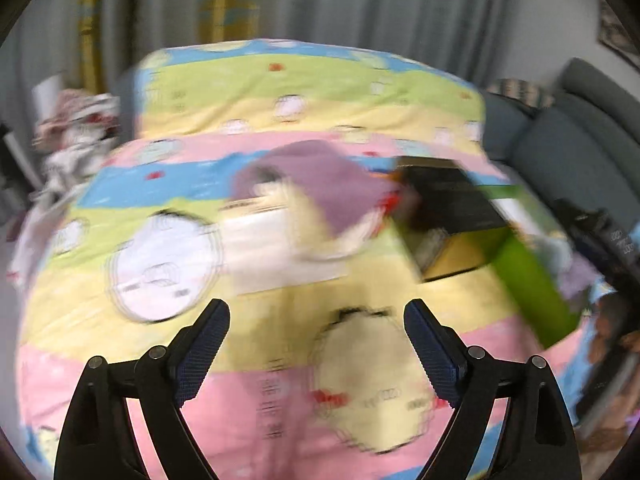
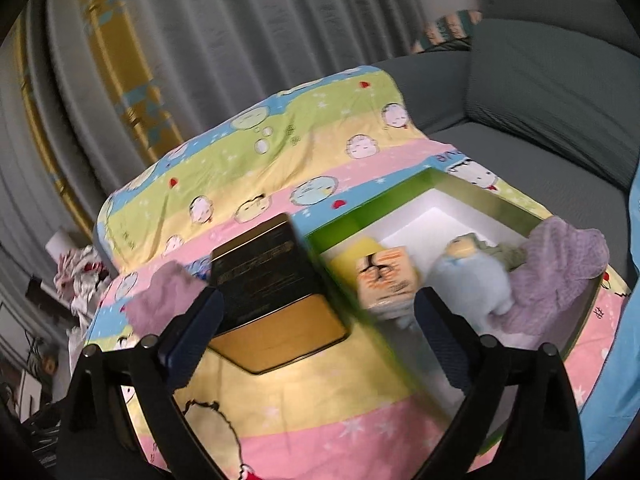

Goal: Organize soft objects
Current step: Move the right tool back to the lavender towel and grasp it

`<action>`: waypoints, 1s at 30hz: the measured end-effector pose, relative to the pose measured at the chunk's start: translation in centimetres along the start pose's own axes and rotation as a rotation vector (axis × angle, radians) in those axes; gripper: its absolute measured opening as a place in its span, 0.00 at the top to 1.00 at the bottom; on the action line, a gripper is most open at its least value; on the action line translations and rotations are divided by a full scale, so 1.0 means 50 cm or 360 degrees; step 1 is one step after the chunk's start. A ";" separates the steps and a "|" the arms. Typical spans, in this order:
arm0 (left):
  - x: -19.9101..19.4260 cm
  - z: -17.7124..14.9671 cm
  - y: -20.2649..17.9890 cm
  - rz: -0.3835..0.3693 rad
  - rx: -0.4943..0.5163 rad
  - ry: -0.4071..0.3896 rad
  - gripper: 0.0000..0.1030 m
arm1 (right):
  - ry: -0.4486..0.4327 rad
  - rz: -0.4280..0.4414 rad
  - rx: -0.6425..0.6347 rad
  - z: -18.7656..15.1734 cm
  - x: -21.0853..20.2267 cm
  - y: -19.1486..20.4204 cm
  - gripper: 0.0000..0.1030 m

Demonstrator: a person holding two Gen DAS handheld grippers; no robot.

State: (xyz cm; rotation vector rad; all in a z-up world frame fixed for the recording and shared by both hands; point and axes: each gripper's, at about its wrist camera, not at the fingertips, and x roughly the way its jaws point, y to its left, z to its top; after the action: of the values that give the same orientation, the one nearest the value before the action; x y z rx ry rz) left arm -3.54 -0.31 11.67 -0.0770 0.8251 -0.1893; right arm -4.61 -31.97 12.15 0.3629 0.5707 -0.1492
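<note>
Fingers spread, empty | green box long axis runs away rightward

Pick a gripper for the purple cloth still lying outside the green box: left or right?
Left, probably. The left gripper is open and empty with the loose purple cloth straight ahead. The right gripper, also open, faces the black tin and green box; the cloth sits off at its left finger.

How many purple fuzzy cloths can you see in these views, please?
2. One purple cloth hangs over the right edge of the green box; the other purple cloth lies on the striped blanket, left of the black tin. The box may hide others.
</note>
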 end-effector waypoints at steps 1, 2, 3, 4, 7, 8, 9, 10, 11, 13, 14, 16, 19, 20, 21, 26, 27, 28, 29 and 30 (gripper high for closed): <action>0.000 -0.011 0.022 0.0029 -0.0033 -0.0003 0.14 | 0.0006 0.0011 -0.0011 -0.004 -0.001 0.012 0.07; 0.003 -0.023 0.048 0.0050 -0.0076 -0.0001 0.14 | 0.0010 0.0027 -0.0020 -0.007 -0.001 0.022 0.07; 0.006 -0.030 0.070 0.0063 -0.0112 0.0008 0.14 | 0.0017 0.0048 -0.0031 -0.010 0.000 0.034 0.07; 0.010 -0.036 0.089 0.0086 -0.0155 0.0022 0.14 | 0.0033 0.0072 -0.0053 -0.015 0.002 0.048 0.07; 0.008 -0.037 0.129 0.0148 -0.0239 0.0030 0.14 | 0.0089 0.0120 -0.0137 -0.033 0.018 0.096 0.07; 0.004 -0.034 0.139 0.0143 -0.0258 0.0009 0.14 | 0.0115 0.0145 -0.0152 -0.040 0.026 0.110 0.07; 0.003 -0.032 0.147 0.0154 -0.0280 -0.0003 0.14 | 0.0137 0.0163 -0.0153 -0.044 0.030 0.118 0.07; 0.000 -0.031 0.157 0.0173 -0.0306 -0.0012 0.14 | 0.0176 0.0195 -0.0150 -0.049 0.038 0.131 0.07; -0.002 -0.028 0.164 0.0179 -0.0314 -0.0015 0.14 | 0.0201 0.0223 -0.0149 -0.053 0.042 0.144 0.07; -0.001 -0.026 0.178 0.0187 -0.0335 -0.0014 0.14 | 0.0248 0.0292 -0.0158 -0.061 0.050 0.177 0.07; 0.002 -0.025 0.189 0.0187 -0.0364 -0.0010 0.14 | 0.0272 0.0318 -0.0169 -0.063 0.057 0.196 0.07; 0.003 -0.023 0.199 0.0164 -0.0398 0.0005 0.14 | 0.0305 0.0360 -0.0220 -0.060 0.079 0.252 0.07; 0.004 -0.021 0.217 0.0124 -0.0460 0.0014 0.14 | 0.0361 0.0344 -0.0300 -0.053 0.130 0.328 0.08; 0.005 -0.020 0.222 0.0131 -0.0471 0.0018 0.14 | 0.0388 0.0328 -0.0339 -0.052 0.149 0.353 0.10; 0.006 -0.019 0.225 0.0142 -0.0477 0.0020 0.14 | 0.0418 0.0313 -0.0393 -0.053 0.172 0.383 0.14; 0.009 -0.017 0.248 0.0149 -0.0536 0.0030 0.14 | 0.0497 0.0118 -0.0657 -0.071 0.276 0.495 0.24; 0.009 -0.017 0.252 0.0124 -0.0549 0.0034 0.14 | 0.0501 0.0091 -0.0687 -0.073 0.289 0.506 0.25; 0.009 -0.017 0.254 0.0106 -0.0555 0.0039 0.14 | 0.0502 0.0066 -0.0737 -0.077 0.304 0.519 0.25; 0.010 -0.016 0.258 0.0080 -0.0565 0.0044 0.14 | 0.0493 0.0034 -0.0794 -0.082 0.318 0.534 0.27; 0.010 -0.016 0.259 0.0065 -0.0574 0.0047 0.14 | 0.0484 -0.0006 -0.0839 -0.081 0.329 0.540 0.38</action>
State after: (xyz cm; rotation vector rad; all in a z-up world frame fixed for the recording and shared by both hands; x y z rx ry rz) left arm -2.01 12.29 8.92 -0.3966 0.8827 -0.0011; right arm 13.46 -6.06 7.85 -0.1325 0.8830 0.0574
